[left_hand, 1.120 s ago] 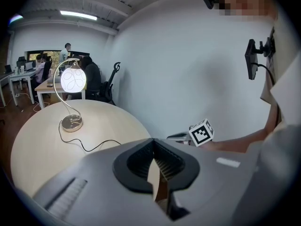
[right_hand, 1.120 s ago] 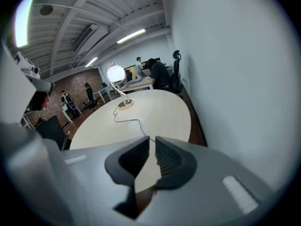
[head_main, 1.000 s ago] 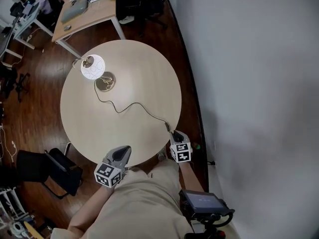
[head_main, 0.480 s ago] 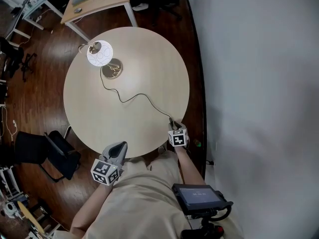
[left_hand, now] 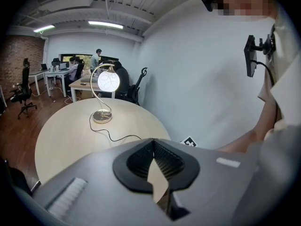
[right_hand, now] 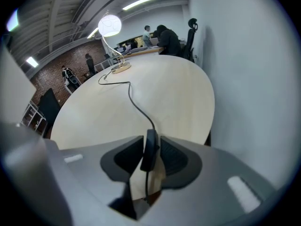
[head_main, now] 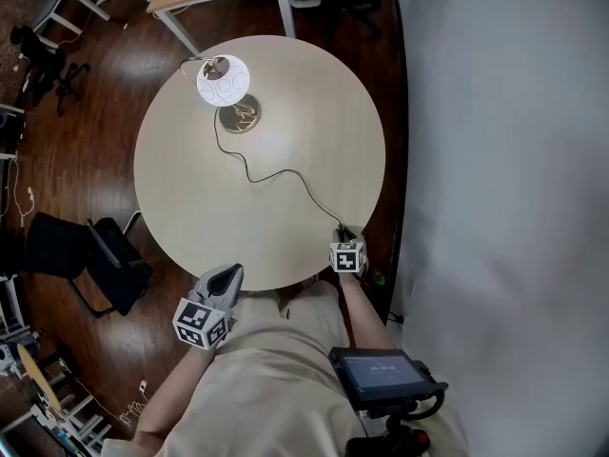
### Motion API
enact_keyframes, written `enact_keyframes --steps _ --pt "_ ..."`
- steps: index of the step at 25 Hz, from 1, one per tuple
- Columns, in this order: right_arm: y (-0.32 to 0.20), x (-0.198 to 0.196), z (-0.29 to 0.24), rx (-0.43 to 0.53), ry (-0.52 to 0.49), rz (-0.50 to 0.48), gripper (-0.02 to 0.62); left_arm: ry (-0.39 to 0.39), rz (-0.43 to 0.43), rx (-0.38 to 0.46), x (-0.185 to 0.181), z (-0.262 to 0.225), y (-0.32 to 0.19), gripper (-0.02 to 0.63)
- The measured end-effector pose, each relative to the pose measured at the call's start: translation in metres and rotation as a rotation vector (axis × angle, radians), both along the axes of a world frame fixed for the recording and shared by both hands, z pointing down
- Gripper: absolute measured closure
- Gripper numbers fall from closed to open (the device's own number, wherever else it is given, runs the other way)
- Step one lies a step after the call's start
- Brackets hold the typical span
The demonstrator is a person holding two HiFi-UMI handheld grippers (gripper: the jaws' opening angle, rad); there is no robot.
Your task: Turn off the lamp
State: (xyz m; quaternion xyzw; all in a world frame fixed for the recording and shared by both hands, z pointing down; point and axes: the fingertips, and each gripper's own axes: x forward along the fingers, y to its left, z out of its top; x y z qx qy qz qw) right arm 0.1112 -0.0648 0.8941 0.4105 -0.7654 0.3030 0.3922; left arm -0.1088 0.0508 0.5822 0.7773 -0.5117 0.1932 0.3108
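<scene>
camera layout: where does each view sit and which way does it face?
Head view: on the person's head, steeply down onto the round pale wooden table; shows left gripper, right gripper, forearms, lap.
Left gripper view: on that gripper, across the table toward the lit white globe lamp; its shut grey jaws below, torso at right.
Right gripper view: on that gripper, along the thin black cord; black inline switch between its open jaws.
Shared: both gripper views face the lamp and office desks.
</scene>
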Motion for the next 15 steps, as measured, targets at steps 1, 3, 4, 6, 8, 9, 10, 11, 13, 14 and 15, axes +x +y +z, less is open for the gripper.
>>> enact_keyframes --steps 1,3,4,6,8,9,10,11,13,14,15 --pt "0.0000 0.0003 -0.0011 0.000 0.004 0.002 0.485 -0.001 -0.010 0.001 -0.0018 -0.0011 0.0008 0.615" --pt "0.0006 0.0004 -0.0022 -0.005 0.009 0.010 0.488 -0.003 -0.027 0.004 -0.0054 -0.0031 0.0019 0.615" --pt "0.0007 -0.0005 -0.0018 -0.004 0.010 0.010 0.491 -0.003 -0.034 0.005 -0.0073 -0.0037 0.0023 0.615" --pt "0.0002 -0.0032 -0.0012 0.005 0.014 0.007 0.494 -0.004 -0.042 0.008 -0.0100 -0.0044 0.0030 0.615" --pt "0.0009 -0.0033 -0.0002 0.001 0.024 0.006 0.495 -0.005 -0.042 0.009 -0.0102 -0.0047 0.0031 0.615" --pt "0.0014 -0.0026 -0.0002 -0.004 0.029 0.006 0.495 -0.007 -0.039 0.010 -0.0096 -0.0050 0.0031 0.615" --pt "0.0014 -0.0021 -0.0004 -0.003 0.030 0.006 0.495 -0.008 -0.037 0.011 -0.0089 -0.0052 0.0031 0.615" --pt "0.0013 -0.0020 -0.0005 0.001 0.027 0.008 0.495 -0.010 -0.035 0.013 -0.0084 -0.0055 0.0032 0.614" --pt "0.0012 -0.0030 -0.0010 0.014 0.014 0.010 0.492 -0.012 -0.036 0.019 -0.0087 -0.0063 0.0034 0.615" --pt "0.0009 -0.0039 -0.0021 0.020 0.009 0.013 0.470 -0.012 -0.039 0.020 -0.0097 -0.0064 0.0035 0.615" --pt "0.0005 -0.0047 -0.0032 0.024 0.008 0.016 0.459 -0.012 -0.043 0.021 -0.0109 -0.0063 0.0036 0.614"
